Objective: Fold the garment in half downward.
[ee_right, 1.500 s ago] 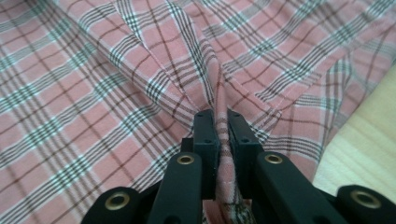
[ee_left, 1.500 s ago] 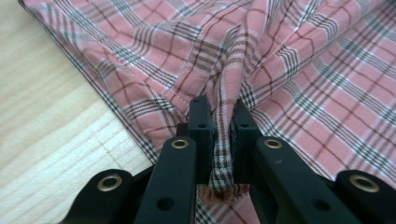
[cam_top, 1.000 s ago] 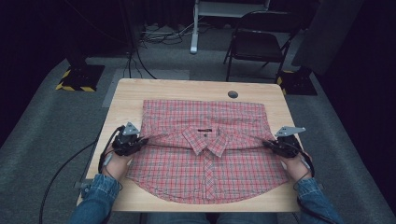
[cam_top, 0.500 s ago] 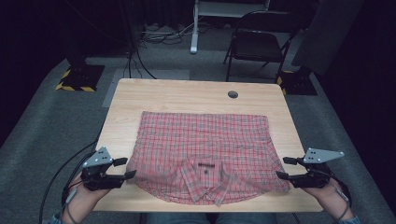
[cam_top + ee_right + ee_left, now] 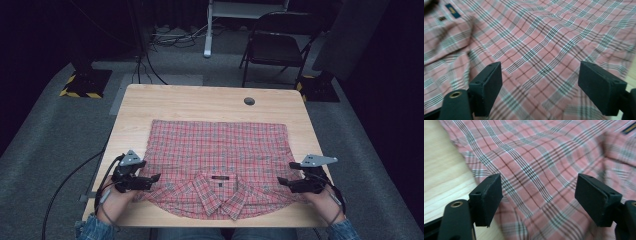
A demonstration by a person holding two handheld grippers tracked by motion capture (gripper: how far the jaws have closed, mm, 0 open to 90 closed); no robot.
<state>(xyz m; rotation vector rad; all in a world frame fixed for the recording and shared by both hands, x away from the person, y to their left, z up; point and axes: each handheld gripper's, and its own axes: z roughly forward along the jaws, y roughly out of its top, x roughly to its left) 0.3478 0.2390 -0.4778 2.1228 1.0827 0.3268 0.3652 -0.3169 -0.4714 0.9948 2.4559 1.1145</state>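
Now both grippers off shirt (image 5: 218,150)

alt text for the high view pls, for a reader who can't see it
A red plaid button-up shirt lies folded on a light wooden table, collar toward the near edge. A person's hands hold the black left gripper and black right gripper with jaws open at the shirt's near corners. A dark folding chair stands beyond the table.

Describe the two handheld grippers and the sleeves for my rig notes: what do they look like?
Both the left gripper and the right gripper are black, each topped by a grey three-cornered plate, with a black cable trailing toward the person. The fingers are flat, blocky black pads on black arms with a brass-coloured screw hole. The sleeves are blue denim.
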